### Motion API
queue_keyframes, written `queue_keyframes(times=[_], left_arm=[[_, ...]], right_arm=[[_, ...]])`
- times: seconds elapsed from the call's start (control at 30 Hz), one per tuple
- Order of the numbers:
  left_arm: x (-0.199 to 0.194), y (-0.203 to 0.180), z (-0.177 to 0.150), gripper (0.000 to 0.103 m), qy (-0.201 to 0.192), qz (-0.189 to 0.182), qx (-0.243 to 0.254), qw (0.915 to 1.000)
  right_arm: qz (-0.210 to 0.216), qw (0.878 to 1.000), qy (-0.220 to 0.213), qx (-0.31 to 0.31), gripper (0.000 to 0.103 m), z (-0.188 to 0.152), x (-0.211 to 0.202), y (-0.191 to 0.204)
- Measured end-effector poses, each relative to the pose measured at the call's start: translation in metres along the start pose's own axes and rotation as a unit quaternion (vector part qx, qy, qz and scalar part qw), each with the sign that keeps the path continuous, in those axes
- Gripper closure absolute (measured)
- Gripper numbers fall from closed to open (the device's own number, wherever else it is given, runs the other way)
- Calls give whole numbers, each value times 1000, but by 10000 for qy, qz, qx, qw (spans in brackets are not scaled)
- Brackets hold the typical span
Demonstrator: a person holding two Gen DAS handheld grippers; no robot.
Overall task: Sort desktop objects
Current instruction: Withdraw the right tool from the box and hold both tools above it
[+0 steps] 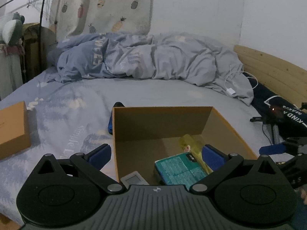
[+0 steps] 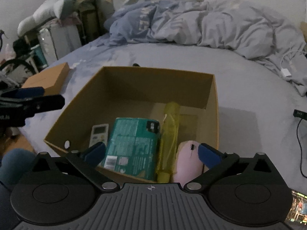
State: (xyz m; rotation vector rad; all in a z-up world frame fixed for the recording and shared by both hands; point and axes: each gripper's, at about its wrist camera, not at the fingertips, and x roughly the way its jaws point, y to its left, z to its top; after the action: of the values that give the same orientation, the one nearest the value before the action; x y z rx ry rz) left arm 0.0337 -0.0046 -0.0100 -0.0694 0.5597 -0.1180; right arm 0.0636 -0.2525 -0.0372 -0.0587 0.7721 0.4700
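Observation:
An open cardboard box (image 1: 157, 122) (image 2: 153, 84) sits on the bed. Inside lie a teal package (image 2: 132, 145) (image 1: 180, 170), a yellow tube (image 2: 169, 134) (image 1: 191, 143), a small white remote (image 2: 98, 134) (image 1: 133, 179) and a pink mouse (image 2: 189, 161). My left gripper (image 1: 156, 156) is open and empty over the box's near left edge. My right gripper (image 2: 151, 153) is open above the box's near edge; the pink mouse lies by its right finger, not clamped. A blue object (image 1: 110, 124) lies behind the box's left wall.
A closed tan box (image 1: 13, 128) (image 2: 48, 78) lies left on the bed. A crumpled grey duvet (image 1: 153, 57) fills the back. A white charger cable (image 1: 234, 84) and a dark bag (image 1: 278, 111) are at right, by a wooden headboard (image 1: 272, 72).

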Motion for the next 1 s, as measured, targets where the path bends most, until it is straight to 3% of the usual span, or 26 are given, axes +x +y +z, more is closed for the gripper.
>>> queue_keyframes(times=[0.2, 0.43, 0.67, 1.0], left_arm=[[-3, 1, -4, 0, 15, 55, 22, 10000], [-2, 0, -9, 0, 50, 142, 104, 9998], [-3, 7, -12, 0, 93, 203, 42, 9997], [-4, 15, -17, 0, 119, 225, -6, 9997]], right_arm=[[43, 9996, -253, 118, 0, -9, -6, -5], [-188, 9981, -450, 375, 0, -13, -5, -6], [-169, 9988, -300, 346, 0, -18, 5, 0], [-174, 9982, -406, 408, 0, -10, 9, 8]])
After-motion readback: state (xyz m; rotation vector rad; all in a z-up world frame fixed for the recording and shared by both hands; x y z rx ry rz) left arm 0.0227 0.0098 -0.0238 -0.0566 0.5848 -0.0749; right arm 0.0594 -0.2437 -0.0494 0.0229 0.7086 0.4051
